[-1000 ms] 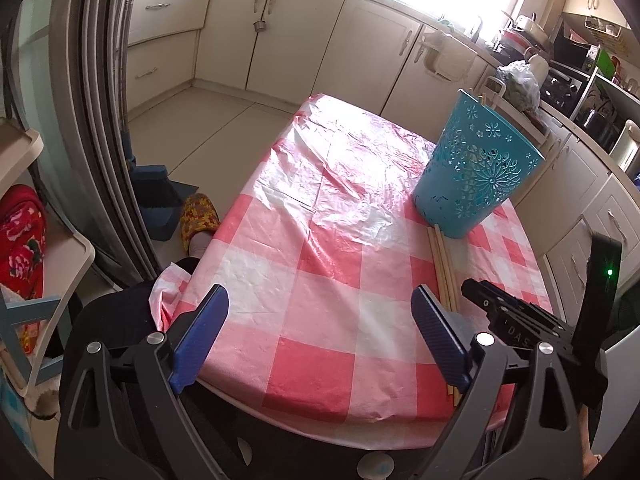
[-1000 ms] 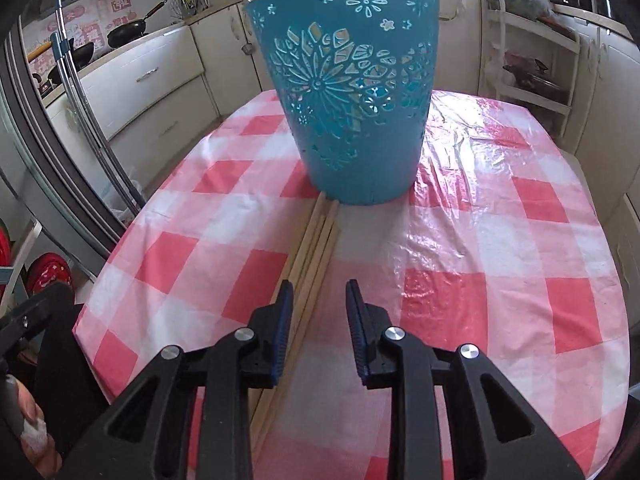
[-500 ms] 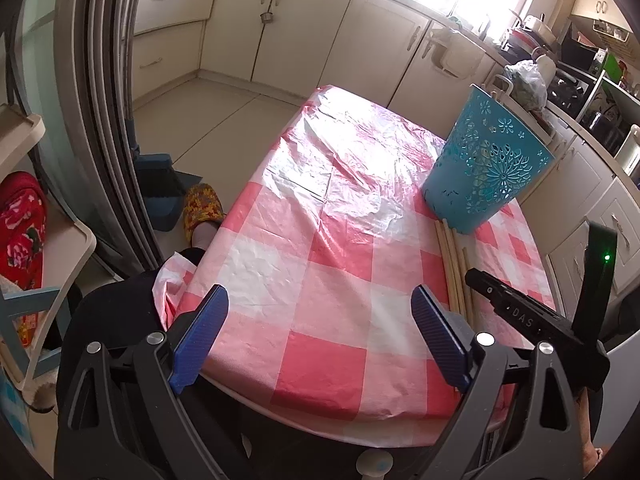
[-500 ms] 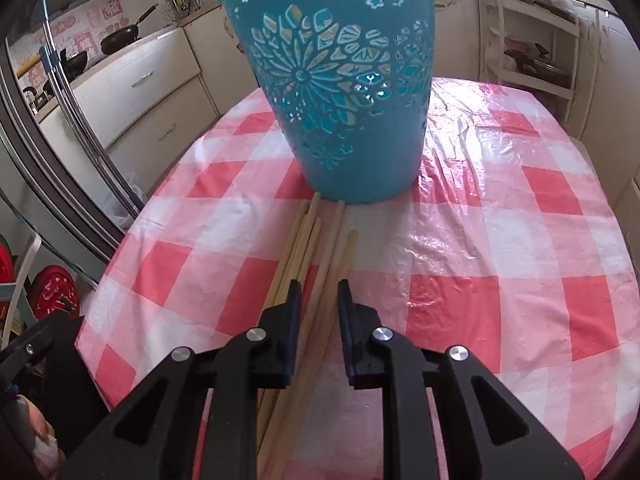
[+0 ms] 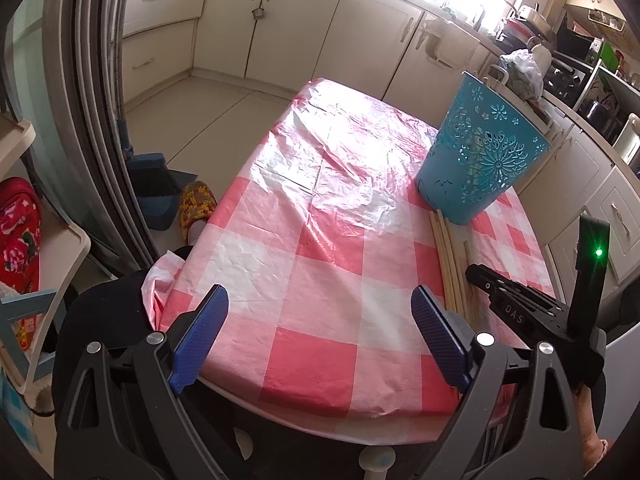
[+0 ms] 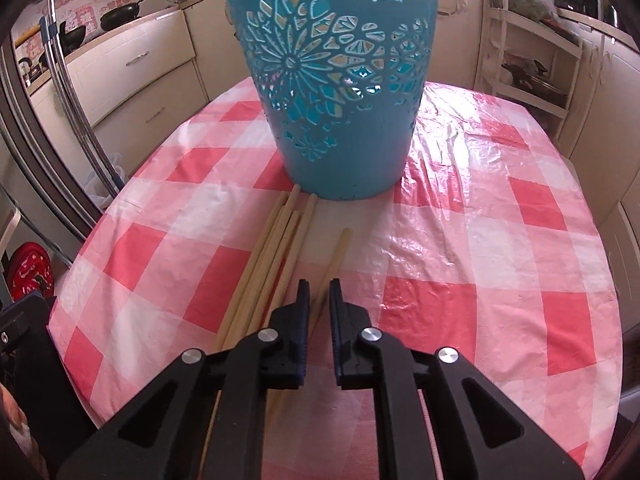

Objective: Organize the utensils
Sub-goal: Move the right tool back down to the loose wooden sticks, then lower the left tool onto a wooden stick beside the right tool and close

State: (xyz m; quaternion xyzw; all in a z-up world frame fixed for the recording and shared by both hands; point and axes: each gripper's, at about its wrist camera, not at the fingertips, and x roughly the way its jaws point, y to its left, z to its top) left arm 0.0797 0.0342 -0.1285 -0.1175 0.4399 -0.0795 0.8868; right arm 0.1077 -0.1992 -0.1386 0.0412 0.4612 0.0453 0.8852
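Several long wooden chopsticks [image 6: 272,252] lie side by side on the pink checked tablecloth [image 6: 500,240], pointing at a teal cut-out basket [image 6: 336,80] that stands upright behind them. My right gripper [image 6: 319,296] is closed around one chopstick [image 6: 338,254] that lies apart to the right of the bundle. In the left wrist view the chopsticks [image 5: 450,264] and basket [image 5: 480,168] are at the right, with the right gripper [image 5: 516,304] over them. My left gripper [image 5: 320,332] is wide open and empty above the table's near edge.
Cream kitchen cabinets [image 5: 280,20] surround the table. A white shelf rack [image 6: 532,60] stands behind the table on the right. A steel fridge edge [image 5: 92,80] and a slippered foot [image 5: 196,208] are at the left.
My right gripper's jaws have narrowed from partly open to closed around one chopstick, which has shifted apart from the bundle. The left gripper has drawn back slightly, still open.
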